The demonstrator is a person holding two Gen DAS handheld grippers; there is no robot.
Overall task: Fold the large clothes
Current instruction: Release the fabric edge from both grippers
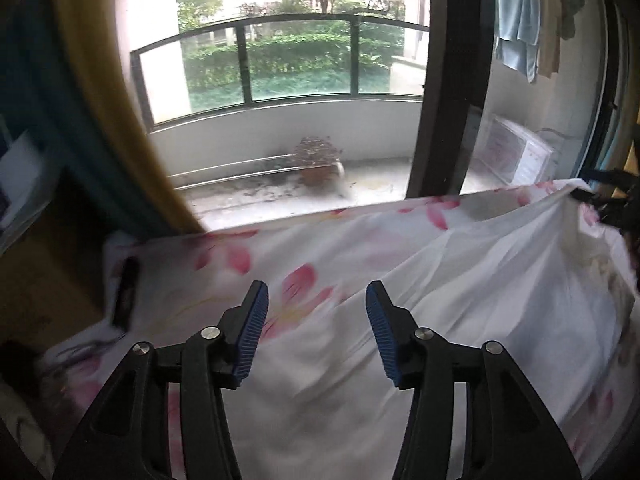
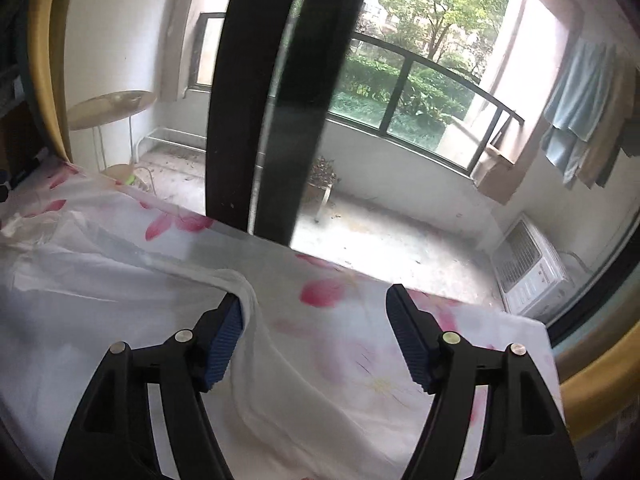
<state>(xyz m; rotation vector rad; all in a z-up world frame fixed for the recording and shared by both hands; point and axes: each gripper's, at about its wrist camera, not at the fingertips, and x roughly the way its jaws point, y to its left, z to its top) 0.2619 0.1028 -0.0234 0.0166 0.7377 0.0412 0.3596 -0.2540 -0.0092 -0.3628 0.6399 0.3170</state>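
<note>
White sheer garment lay rumpled on petal-print bedsheet. Its raised fold touched right gripper's left finger; left gripper hovered above, both spread, empty

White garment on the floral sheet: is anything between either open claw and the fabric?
Nothing visible. The left claw is open directly over the white garment, with only the cloth between its pads. The right claw is open too, its left pad touching a raised fold of the garment on the floral sheet.

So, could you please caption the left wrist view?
Open left gripper above a white garment on the floral sheet.
</note>
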